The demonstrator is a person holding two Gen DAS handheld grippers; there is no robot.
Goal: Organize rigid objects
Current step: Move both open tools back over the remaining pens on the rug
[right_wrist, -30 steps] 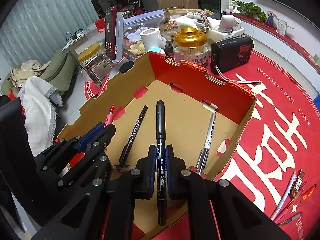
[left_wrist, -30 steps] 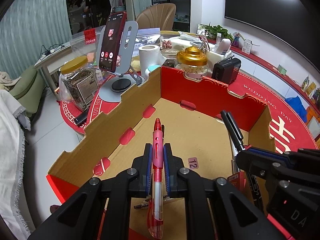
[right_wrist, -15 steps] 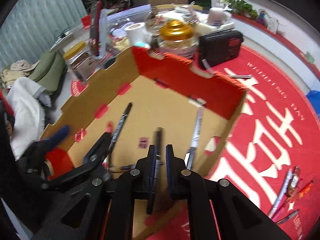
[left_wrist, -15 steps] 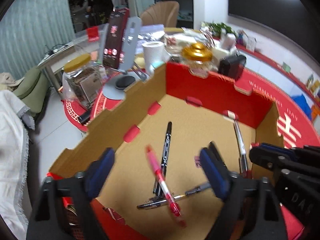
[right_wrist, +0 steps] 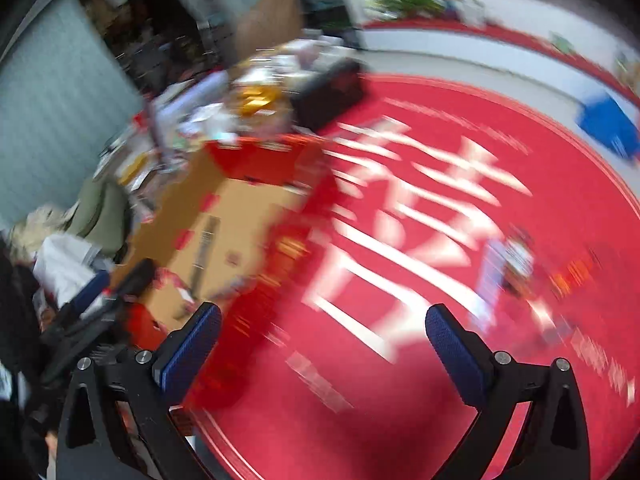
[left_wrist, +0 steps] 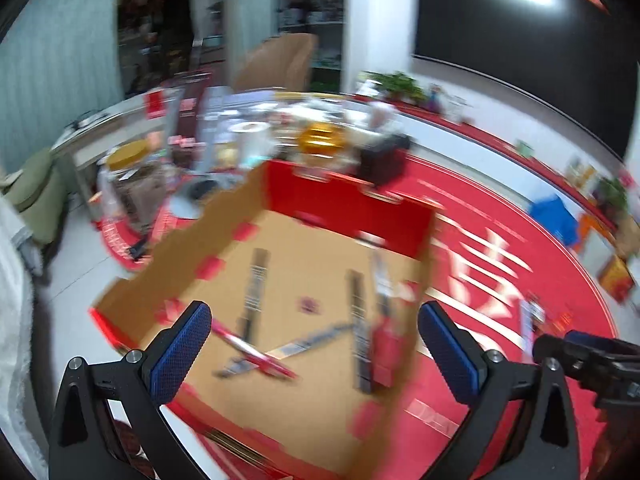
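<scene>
An open cardboard box point(left_wrist: 236, 208), red outside, holds several pens: a red pen point(left_wrist: 256, 354), two black markers point(left_wrist: 256, 280) point(left_wrist: 358, 320) and a silver pen point(left_wrist: 316, 338). My left gripper point(left_wrist: 314, 316) hovers over the box's near edge, its jaws opening wide with nothing between them. Out over the red mat point(right_wrist: 400, 380), to the right of the box point(right_wrist: 188, 196), my right gripper point(right_wrist: 324, 314) has its jaws opening too, and they are empty. A blurred cluster of loose pens point(right_wrist: 508, 264) lies on the mat ahead and to its right.
Behind the box stand a gold-lidded jar point(left_wrist: 320, 140), a black radio point(left_wrist: 384, 156), a paper roll point(left_wrist: 252, 140) and a yellow-lidded jar point(left_wrist: 132, 176). A blue object point(left_wrist: 554, 212) sits at the mat's far right. Both views are motion-blurred.
Both grippers opened and let go: the red pen and the black marker now lie in the box. The right gripper swung right over the mat; the left drew back a little.
</scene>
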